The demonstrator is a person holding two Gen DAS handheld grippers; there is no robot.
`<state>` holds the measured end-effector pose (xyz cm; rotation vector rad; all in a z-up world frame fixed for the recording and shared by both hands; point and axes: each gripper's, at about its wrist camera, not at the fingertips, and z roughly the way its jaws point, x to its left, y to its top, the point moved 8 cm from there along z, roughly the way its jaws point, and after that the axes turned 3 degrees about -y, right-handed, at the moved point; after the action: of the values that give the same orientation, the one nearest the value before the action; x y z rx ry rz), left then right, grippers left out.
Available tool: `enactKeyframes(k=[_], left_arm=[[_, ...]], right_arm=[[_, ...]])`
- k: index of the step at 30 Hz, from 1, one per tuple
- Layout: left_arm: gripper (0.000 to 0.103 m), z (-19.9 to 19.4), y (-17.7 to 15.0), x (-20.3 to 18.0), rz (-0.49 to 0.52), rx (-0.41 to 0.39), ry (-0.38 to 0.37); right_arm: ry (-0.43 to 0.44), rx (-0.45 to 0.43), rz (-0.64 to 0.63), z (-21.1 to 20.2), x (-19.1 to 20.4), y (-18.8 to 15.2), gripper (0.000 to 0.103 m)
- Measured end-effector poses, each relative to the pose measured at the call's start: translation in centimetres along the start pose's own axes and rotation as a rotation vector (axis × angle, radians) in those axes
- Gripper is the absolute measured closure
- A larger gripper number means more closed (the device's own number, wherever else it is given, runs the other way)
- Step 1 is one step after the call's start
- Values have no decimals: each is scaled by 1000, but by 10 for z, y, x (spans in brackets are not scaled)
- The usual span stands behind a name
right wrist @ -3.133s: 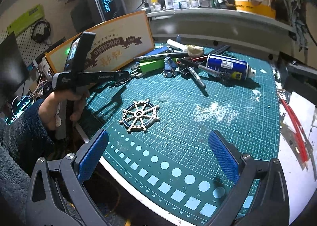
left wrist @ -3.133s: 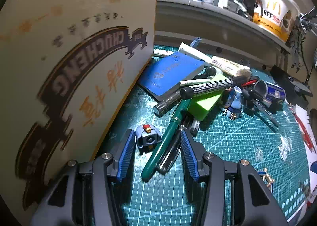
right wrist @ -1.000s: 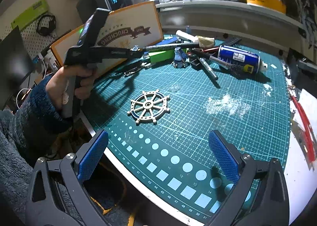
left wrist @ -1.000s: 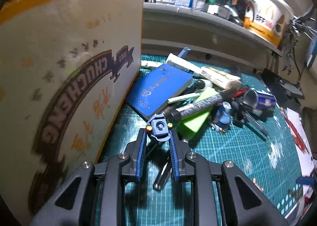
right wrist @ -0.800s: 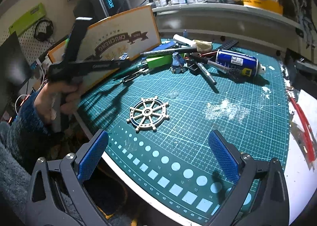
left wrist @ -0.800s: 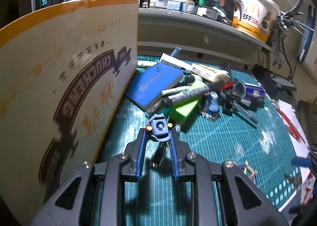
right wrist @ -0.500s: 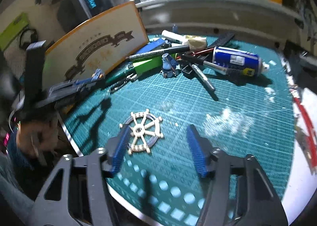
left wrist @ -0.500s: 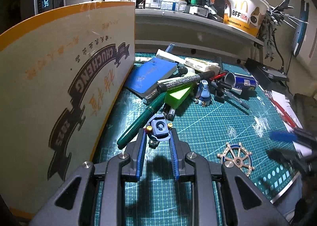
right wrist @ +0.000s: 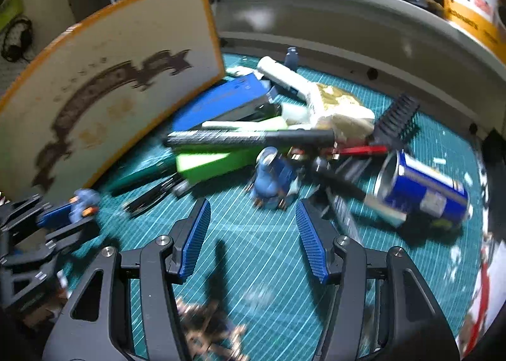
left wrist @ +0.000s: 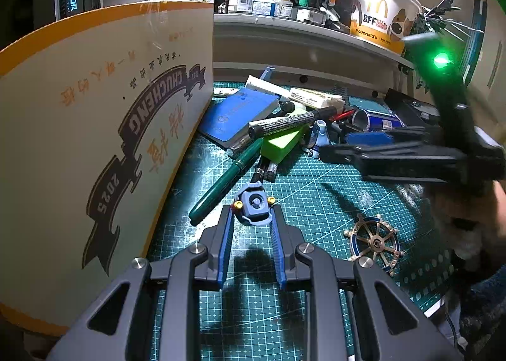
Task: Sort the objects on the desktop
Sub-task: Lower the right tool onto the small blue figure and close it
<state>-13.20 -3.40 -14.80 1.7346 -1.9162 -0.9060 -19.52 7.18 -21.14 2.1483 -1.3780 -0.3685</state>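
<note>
Messy desk on a green cutting mat (left wrist: 316, 196). Big cream and orange signboard (left wrist: 104, 139) propped along the left side, walling off that edge. Far end of the mat: a pile, with a blue notebook (left wrist: 240, 114) against the board, a black marker (left wrist: 291, 120) lying across a lime green block (left wrist: 283, 143), a dark green pen (left wrist: 227, 177) angled toward the near side, a couple of dark pens (left wrist: 267, 169) tucked beside it. Blue can (right wrist: 423, 190) tipped on its side at the right of the heap, with a red pen (right wrist: 357, 149) and a black comb-like part (right wrist: 397, 117) just behind it. Brass ship's wheel (left wrist: 374, 242) flat on the mat, near right, apart from the pile. Shelf behind with bottles and a McDonald's tub (left wrist: 379, 22).

Left gripper (left wrist: 253, 223) pinching a small blue robot head (left wrist: 254, 207) right at the tips, lifted clear of the mat, just near of the green pen's cap end. Fingers narrowed down onto it.

Right gripper (right wrist: 253, 237) spread moderately, nothing between the pads, pointed at a small blue figure (right wrist: 272, 179) standing at the near edge of the pile, just beyond the tips. Blurry view, so contact with the figure impossible to tell; looks apart.
</note>
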Motion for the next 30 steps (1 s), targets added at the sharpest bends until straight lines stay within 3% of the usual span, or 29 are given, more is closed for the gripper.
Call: enactKeyframes(k=[13,30], left_arm=[[80,5,-2,9,-19,10,-12],[80,-2,3,5,-2,-9,-2]], right_arm=[[-105,53,-55,54,-8,21,55],[-61,0,-49,24,-1,15,58]])
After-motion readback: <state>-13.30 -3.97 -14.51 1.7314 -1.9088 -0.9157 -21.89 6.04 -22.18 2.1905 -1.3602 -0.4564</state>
